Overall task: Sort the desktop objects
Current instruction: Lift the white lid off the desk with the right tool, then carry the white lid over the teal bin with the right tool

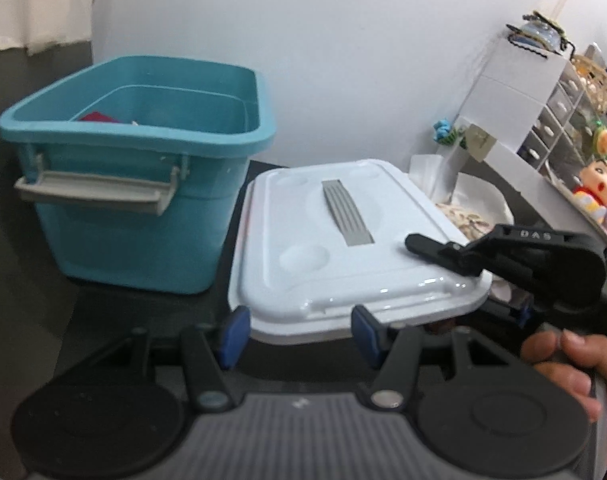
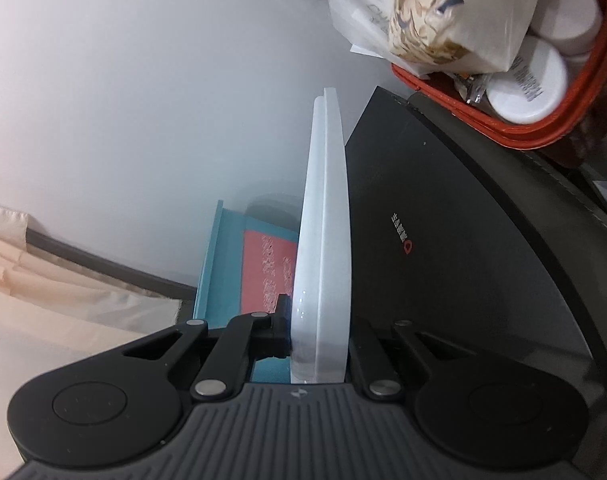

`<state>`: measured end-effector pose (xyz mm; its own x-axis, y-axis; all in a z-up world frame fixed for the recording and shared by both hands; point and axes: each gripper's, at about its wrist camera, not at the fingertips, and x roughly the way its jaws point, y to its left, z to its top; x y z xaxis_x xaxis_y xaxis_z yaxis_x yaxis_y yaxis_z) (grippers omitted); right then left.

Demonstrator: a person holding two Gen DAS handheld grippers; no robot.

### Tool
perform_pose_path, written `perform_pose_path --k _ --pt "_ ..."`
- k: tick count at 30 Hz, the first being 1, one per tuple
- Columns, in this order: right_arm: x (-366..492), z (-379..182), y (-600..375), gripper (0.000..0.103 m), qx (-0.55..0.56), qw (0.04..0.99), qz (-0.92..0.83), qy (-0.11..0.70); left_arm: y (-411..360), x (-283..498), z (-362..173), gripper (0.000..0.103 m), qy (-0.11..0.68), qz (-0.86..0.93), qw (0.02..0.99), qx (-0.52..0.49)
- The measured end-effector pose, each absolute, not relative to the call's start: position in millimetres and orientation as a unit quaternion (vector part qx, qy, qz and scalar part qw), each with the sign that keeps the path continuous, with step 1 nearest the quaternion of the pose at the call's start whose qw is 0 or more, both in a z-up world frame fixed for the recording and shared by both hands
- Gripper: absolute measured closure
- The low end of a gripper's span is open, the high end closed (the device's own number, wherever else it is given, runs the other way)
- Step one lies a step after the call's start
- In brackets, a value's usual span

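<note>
My right claw (image 2: 319,344) is pinching the white lid (image 1: 343,240) by its edge. The lid sits tight between my two fingers, one on top and one under it. From my right claw I see the lid from the side, so it looks like a thin white strip going straight ahead (image 2: 323,220).

From my left claw (image 1: 299,332) I can see the whole lid. It is white and shiny, a box shape with round corners. It has a raised rim all around, a grey ribbed handle (image 1: 347,216) in the middle, and shallow round dents near the corners. It lies almost flat, right in front of my left claw, and its near edge is just past my blue fingertips (image 1: 235,332). My left claw is wide apart and holds nothing.

Ahead and to the left of my left claw stands a blue bin (image 1: 143,168) with a grey handle. It has no top on, and something red (image 1: 99,117) lies inside it. The lid is just beside the bin, to its right.

Past my right claw, up to the right, is a red basket (image 2: 543,136) with white jars and a bag in it.
</note>
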<state>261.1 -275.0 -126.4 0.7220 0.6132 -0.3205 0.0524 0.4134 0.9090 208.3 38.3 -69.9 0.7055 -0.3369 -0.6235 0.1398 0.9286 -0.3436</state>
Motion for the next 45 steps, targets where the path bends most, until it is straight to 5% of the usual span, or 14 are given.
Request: perform_pose_path --k 45 --pt "148 -33 -325 0.094 0.562 0.742 0.310 0.194 6 111 49 0.044 0.307 -0.148 0.938 -0.059"
